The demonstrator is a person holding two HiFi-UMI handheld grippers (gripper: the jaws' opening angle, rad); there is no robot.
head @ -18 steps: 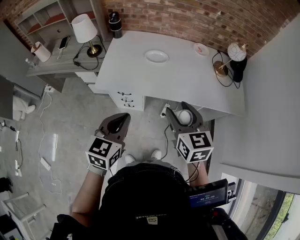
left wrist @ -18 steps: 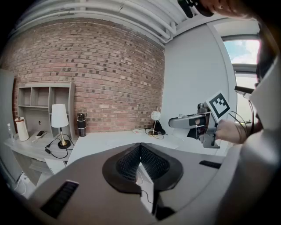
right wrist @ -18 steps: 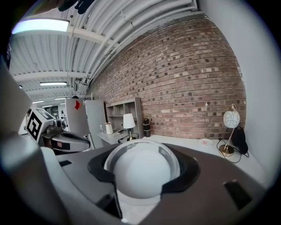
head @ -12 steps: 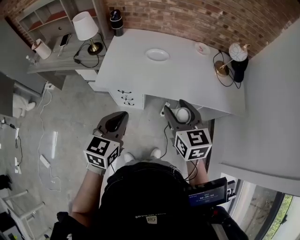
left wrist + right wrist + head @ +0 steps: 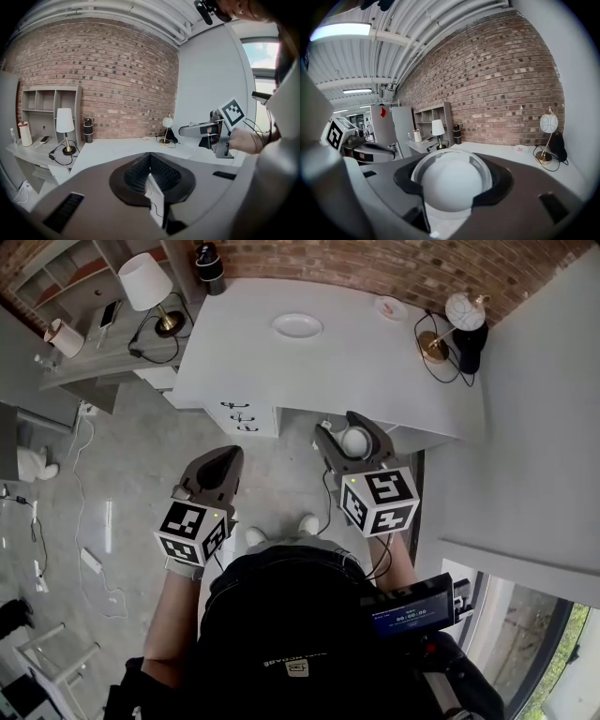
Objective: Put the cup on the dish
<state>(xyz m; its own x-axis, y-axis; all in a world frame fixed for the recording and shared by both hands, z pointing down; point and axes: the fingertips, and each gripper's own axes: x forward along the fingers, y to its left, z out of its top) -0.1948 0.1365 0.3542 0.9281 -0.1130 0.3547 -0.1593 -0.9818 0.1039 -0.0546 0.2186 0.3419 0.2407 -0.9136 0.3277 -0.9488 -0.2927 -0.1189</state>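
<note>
Your right gripper (image 5: pixel 349 434): jaws clenched round the white cup (image 5: pixel 452 182). The cup is held in the air over the floor (image 5: pixel 141 456), just short of the near edge of the tabletop (image 5: pixel 375 371) and well apart from the white dish (image 5: pixel 297 326), which sits toward the tabletop's far side. Your left gripper (image 5: pixel 221 463): jaws pressed together with nothing between them, held over the floor to the left of the right gripper.
</note>
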